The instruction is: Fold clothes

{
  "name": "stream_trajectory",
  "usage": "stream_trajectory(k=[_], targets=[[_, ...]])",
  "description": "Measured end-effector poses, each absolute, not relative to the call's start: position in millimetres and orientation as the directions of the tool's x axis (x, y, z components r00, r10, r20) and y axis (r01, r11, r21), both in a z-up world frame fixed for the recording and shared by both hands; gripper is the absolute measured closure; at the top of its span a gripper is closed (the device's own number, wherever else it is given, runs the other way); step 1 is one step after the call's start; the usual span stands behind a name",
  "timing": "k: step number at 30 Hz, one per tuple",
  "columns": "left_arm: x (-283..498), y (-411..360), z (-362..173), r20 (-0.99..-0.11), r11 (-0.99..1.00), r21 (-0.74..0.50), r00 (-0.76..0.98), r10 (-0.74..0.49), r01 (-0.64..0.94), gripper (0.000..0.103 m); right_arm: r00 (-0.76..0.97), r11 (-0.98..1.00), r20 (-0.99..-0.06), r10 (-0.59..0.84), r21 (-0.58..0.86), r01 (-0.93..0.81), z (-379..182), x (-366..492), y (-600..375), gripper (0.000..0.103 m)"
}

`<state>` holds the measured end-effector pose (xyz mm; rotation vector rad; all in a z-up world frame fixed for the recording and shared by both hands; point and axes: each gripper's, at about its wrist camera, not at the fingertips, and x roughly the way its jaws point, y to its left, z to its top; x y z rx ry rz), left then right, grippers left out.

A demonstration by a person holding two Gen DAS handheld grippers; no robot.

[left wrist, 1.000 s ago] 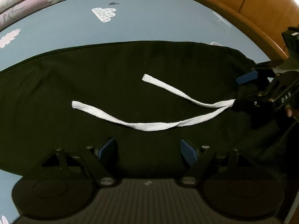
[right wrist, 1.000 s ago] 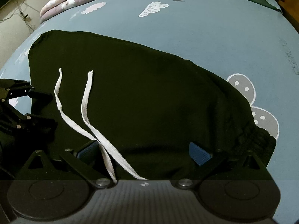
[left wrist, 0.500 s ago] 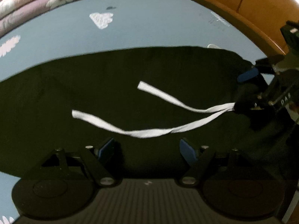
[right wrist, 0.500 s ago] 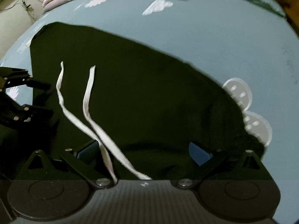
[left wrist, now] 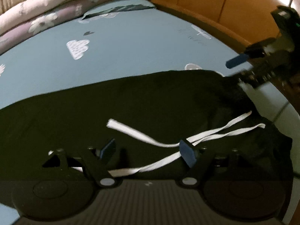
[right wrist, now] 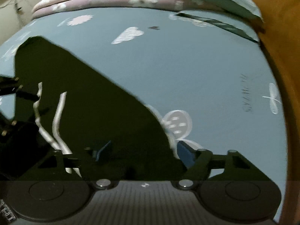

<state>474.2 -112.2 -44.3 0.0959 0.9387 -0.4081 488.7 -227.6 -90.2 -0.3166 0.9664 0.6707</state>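
Blue bedsheet (left wrist: 131, 56) under black garment (left wrist: 84, 112) with drawstring (left wrist: 131, 131); left gripper (left wrist: 147, 150) and right gripper (right wrist: 144, 152) closing, fabric between jaws.

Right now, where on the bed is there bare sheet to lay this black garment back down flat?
Bare blue sheet runs from the black garment to the folded quilts beyond and the wooden bed frame at the right of the right wrist view. It is crowded near both grippers, where the white drawstrings trail across the fabric.

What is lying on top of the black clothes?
Two white drawstrings lie across the black clothes. Under the clothes is the blue bedsheet; its pictures beneath the cloth are hidden.
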Motion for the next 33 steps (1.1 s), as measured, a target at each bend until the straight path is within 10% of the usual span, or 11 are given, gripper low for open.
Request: stream_trajectory(k=[15,21,33], targets=[[488.1,-111.8,-55.5,-0.812,0.908,-0.098,0.495,-0.309,0.406,0.031,0.209,0.742,-0.860,0.466,0.251,-0.622,-151.7,561.9,-226.4,0.057],[516.7,-135.8,-49.2,-0.807,0.831,-0.009,0.486,-0.335,0.557,0.031,0.181,0.705,-0.861,0.475,0.250,-0.663,-151.3,560.3,-215.4,0.086],[569.0,-206.4,-47.4,-0.811,0.444,0.279,0.456,-0.366,0.851,0.029,0.325,0.623,-0.825,0.462,0.041,-0.781,-106.9,507.3,-198.0,0.093]])
